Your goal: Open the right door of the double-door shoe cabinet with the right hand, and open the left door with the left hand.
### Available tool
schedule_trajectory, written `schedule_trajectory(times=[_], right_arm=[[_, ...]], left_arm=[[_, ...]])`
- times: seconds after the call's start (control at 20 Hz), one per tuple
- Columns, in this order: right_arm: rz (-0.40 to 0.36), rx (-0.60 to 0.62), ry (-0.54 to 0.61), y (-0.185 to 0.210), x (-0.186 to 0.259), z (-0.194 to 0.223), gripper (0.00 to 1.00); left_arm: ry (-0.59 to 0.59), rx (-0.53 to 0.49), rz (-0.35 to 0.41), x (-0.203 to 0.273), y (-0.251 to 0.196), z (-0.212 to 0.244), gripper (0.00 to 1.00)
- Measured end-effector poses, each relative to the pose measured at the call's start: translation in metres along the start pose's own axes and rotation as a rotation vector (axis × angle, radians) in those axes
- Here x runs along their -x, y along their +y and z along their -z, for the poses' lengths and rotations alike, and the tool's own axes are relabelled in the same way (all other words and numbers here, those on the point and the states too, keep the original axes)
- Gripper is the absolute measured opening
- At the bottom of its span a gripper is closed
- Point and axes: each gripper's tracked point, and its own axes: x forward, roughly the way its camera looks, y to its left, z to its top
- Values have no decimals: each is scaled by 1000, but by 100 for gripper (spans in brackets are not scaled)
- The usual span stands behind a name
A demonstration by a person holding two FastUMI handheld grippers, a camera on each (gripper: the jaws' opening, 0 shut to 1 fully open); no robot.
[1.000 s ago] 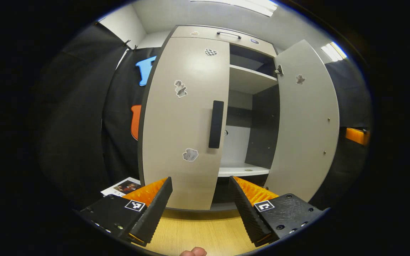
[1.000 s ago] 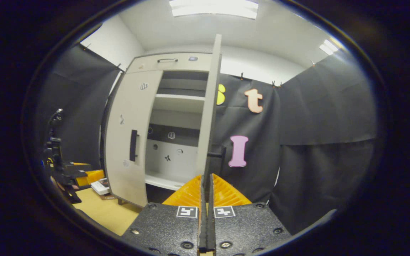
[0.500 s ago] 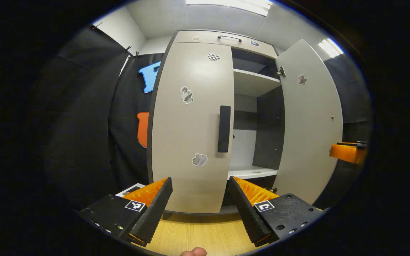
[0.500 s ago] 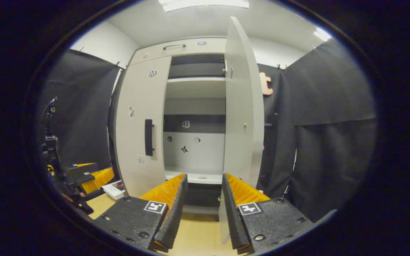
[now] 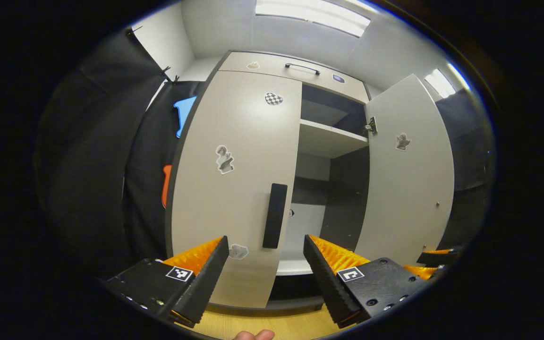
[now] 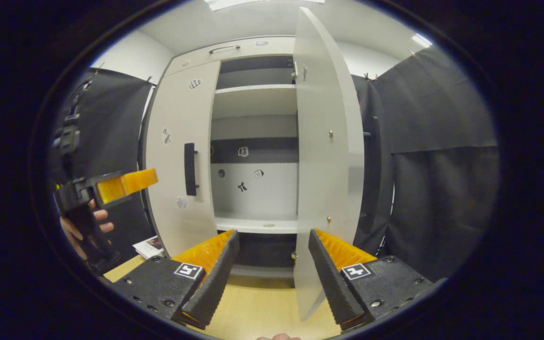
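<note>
Our left hand-held gripper (image 5: 266, 271) is spread wide, released, touching nothing; the closed left door (image 5: 234, 189) and its handle (image 5: 275, 216) sit at 12 o'clock. Our right hand-held gripper (image 6: 272, 267) gapes empty; the right door (image 6: 328, 156) stands open at 1 o'clock.

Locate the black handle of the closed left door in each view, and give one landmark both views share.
Left gripper view: black handle sits just below centre, above the gap in the open claw.
Right gripper view: it sits left of centre.
Shared landmark: the checkered sticker near the left door's top.
</note>
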Motion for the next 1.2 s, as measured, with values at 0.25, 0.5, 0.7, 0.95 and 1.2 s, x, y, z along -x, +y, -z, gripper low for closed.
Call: schedule_trajectory(times=[0.25,0.5,0.7,0.95,1.2], right_arm=[[-39,4,-14,6,6,-5,92],[-39,10,-27,2,9,-6,92],[-36,-2,-15,-3,5,-3,92],[-44,3,-18,0,-2,-4,92],[-53,4,-12,2,-7,0,92]], left_arm=[[56,-37,-49,-83,-4,20,95],[61,-119,-62,-115,-14,22,95],[70,-103,-70,-125,-12,24,95],[98,-113,-100,-128,-6,26,92],[93,-89,-97,-126,0,25,76]])
